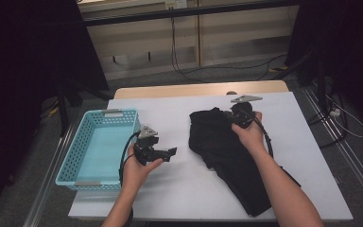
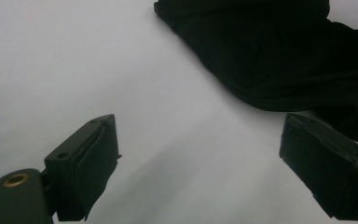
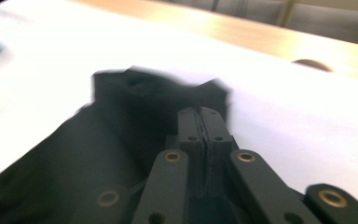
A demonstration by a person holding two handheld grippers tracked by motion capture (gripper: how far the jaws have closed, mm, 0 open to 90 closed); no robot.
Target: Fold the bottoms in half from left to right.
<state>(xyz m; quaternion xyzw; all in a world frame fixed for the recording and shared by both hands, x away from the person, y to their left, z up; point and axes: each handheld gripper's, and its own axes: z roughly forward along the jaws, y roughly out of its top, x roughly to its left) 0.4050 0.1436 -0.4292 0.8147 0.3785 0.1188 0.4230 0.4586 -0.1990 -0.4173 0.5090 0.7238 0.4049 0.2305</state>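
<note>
Barely begun: black garment [image 1: 227, 151] pinched, not yet binned.
Lay crumpled on the white table [image 1: 179, 189], well right of the blue basket [image 1: 99, 142]; right gripper [image 3: 204, 122] clamped tight on its far edge; left gripper [image 2: 200, 163] spread wide, holding nothing, between basket and garment.

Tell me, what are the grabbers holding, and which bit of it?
The right hand-held gripper pinches the black cloth at its far bunched edge. The left hand-held gripper holds nothing.

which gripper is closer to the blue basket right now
Left. The left gripper hovers just beside the blue basket, off its near right side, jaws open. The right gripper is across the table, shut on the black cloth.
</note>
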